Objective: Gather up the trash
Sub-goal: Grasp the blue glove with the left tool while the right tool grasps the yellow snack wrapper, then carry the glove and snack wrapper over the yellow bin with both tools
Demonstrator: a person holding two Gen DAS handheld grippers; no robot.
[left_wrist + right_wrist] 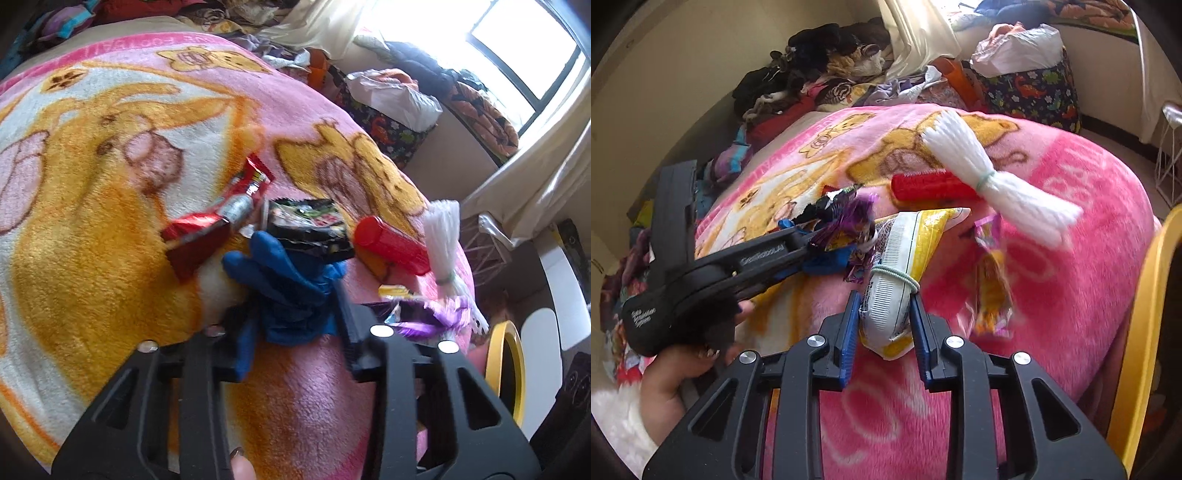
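my right gripper (882, 325) is clamped on a crumpled white-and-yellow snack packet bound with a pale green elastic band (897, 273), the blue pads squeezing its lower end from both sides. the packet's long axis runs away from me, up the frame and leaning a little right, its torn yellow mouth pointing toward the red ridged plastic tube (932, 187). my left gripper (295, 317) has drawn in on a wadded blue rubber glove (284, 284); the glove sits between the narrowed jaws and the pads look pressed into it, its limp fingers pointing up and left toward the wrappers.

just past the glove lie a black foil wrapper (308, 229) and a red-and-silver foil wrapper (221, 214), its long axis slanting up to the right. to the right rest the red tube, lying crosswise, a white bundle of plastic strands tied with a green band (445, 240) across its end, and a purple foil wrapper (424, 317). everything sits on the pink and orange cartoon fleece blanket (110, 206).

i judge the job early: two pieces are gripped, nothing i can see is binned, and several wrappers remain. a yellow rim (508, 373) at the blanket's edge may be the bin; i cannot tell.
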